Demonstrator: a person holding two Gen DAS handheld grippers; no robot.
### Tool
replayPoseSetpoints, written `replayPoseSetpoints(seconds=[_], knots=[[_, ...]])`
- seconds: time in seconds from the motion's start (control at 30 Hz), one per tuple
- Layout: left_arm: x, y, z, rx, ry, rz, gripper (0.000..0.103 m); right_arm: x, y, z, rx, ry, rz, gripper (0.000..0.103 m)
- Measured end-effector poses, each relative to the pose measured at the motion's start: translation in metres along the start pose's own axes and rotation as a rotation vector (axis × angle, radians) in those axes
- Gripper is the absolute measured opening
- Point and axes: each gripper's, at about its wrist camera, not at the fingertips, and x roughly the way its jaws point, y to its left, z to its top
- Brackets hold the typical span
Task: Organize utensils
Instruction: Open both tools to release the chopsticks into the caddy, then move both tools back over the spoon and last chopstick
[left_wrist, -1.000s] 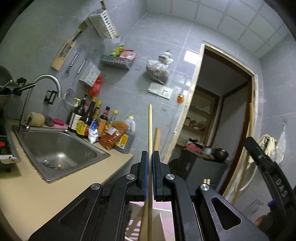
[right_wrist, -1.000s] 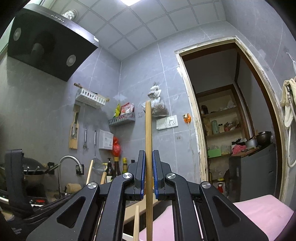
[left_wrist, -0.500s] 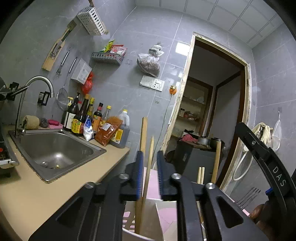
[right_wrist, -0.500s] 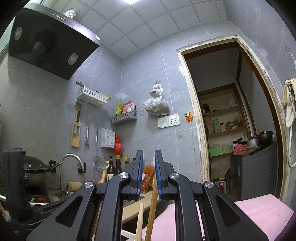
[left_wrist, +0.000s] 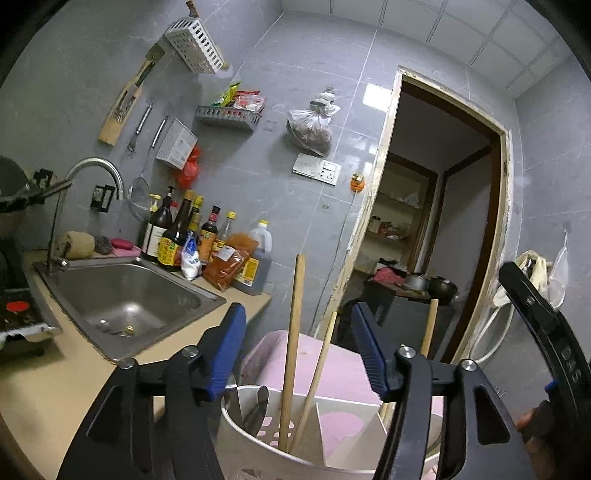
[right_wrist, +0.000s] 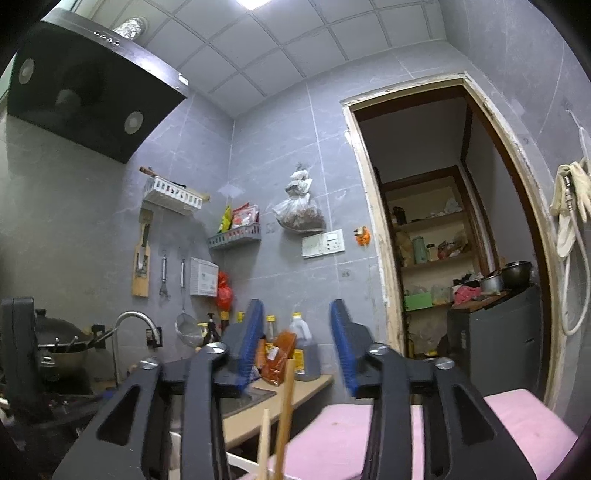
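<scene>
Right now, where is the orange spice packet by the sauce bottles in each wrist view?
Left wrist: the orange spice packet leans on the big jug at left of centre, behind the sink.
Right wrist: it shows low at centre, between the open blue pads.
Shared landmark: the hanging plastic bag above the wall socket.

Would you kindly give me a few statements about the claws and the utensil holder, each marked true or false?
1. The left claw is clamped on a chopstick. False: its jaws stand apart, just opened, touching nothing.
2. Two wooden chopsticks stand in the white utensil holder. True.
3. The right claw is open. True.
4. The sink is full of dishes. False: it is nearly bare.
5. Sauce bottles stand beside the sink. True.
</scene>
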Motion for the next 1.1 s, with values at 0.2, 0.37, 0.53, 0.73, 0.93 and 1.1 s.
replayPoseSetpoints(seconds=[0.2, 0.37, 0.53, 0.73, 0.93, 1.1], knots=[[-0.015, -0.025, 0.002, 0.087, 0.024, -0.006, 0.08, -0.024, -0.018, 0.008, -0.072, 0.071, -0.048, 0.065], [-0.027, -0.046, -0.011, 0.143, 0.079, -0.069, 0.086, -0.054, -0.046, 0.016, -0.134, 0.138, -0.109, 0.081], [-0.028, -0.067, -0.03, 0.16, 0.186, -0.147, 0.086, -0.08, -0.076, 0.019, -0.152, 0.233, -0.177, 0.089], [-0.03, -0.096, -0.056, 0.207, 0.31, -0.232, 0.086, -0.103, -0.106, 0.009, -0.147, 0.37, -0.234, 0.092], [-0.028, -0.128, -0.089, 0.273, 0.444, -0.295, 0.086, -0.116, -0.129, -0.009, -0.112, 0.516, -0.232, 0.092], [-0.016, -0.145, -0.111, 0.294, 0.592, -0.336, 0.086, -0.117, -0.143, -0.029, -0.078, 0.655, -0.214, 0.092]])
